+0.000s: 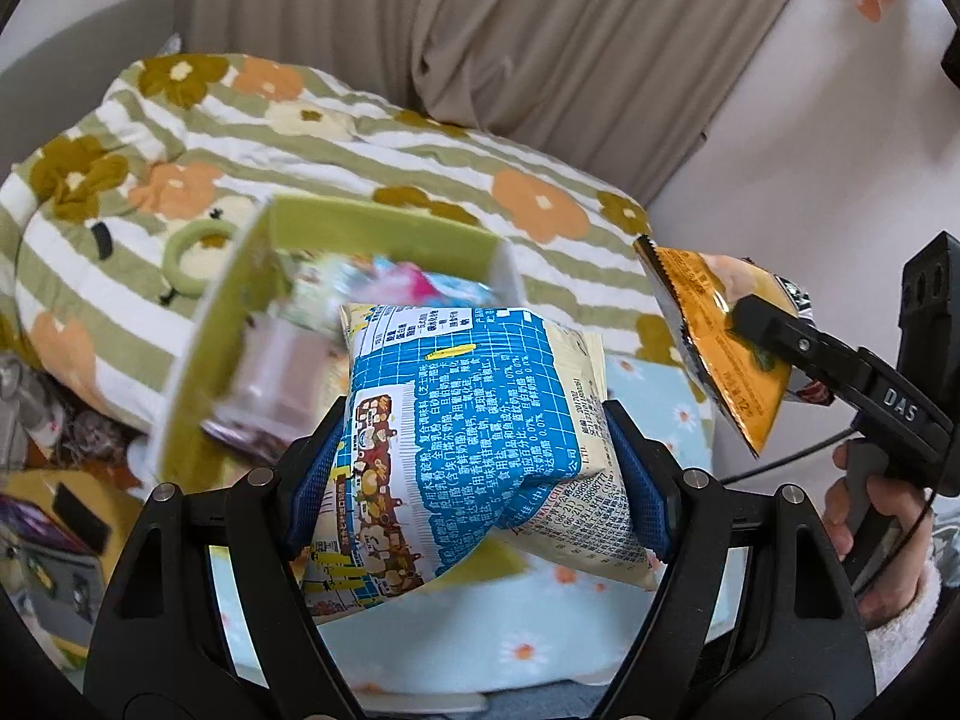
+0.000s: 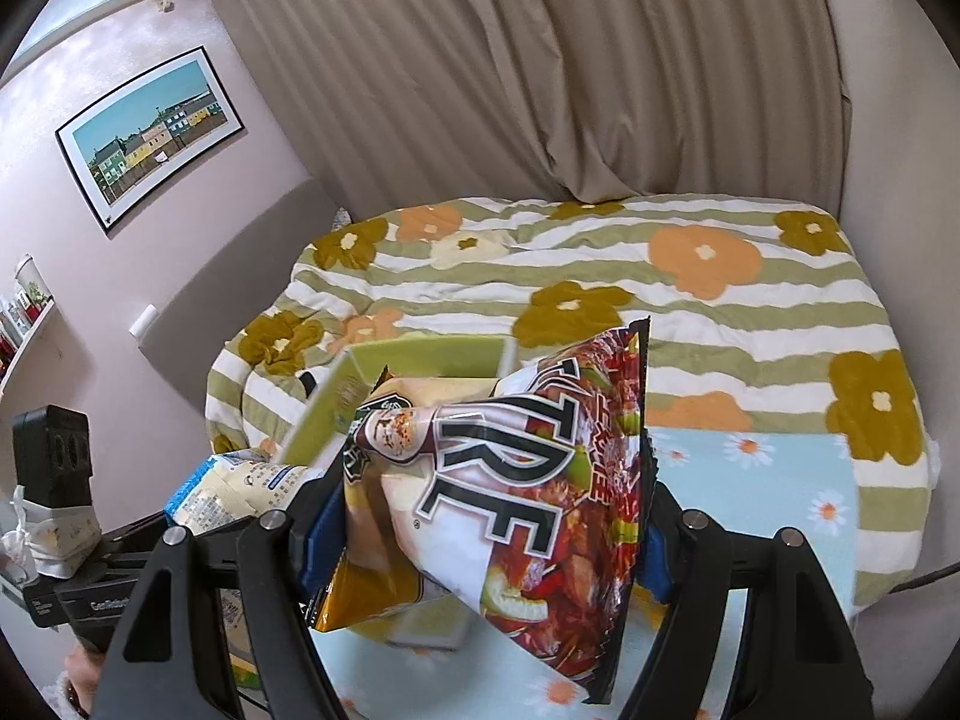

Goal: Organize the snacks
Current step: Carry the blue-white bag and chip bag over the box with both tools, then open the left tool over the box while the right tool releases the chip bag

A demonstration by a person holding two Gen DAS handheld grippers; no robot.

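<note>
My left gripper (image 1: 474,450) is shut on a blue and cream snack bag (image 1: 456,420), held in the air just in front of a green box (image 1: 384,228) with several snack packets inside. My right gripper (image 2: 486,516) is shut on a red and white chip bag (image 2: 516,480) with an orange back, also held up near the green box (image 2: 420,354). In the left wrist view the right gripper (image 1: 756,324) shows at the right, clamped on the orange bag (image 1: 708,324). The blue bag (image 2: 234,486) shows at the left of the right wrist view.
A bed with a green striped flower quilt (image 2: 660,276) lies behind the box. A light blue daisy cloth (image 1: 480,618) lies below the grippers. Beige curtains (image 2: 540,60) hang at the back. A framed picture (image 2: 150,132) hangs on the left wall. Clutter (image 1: 54,540) sits at the left.
</note>
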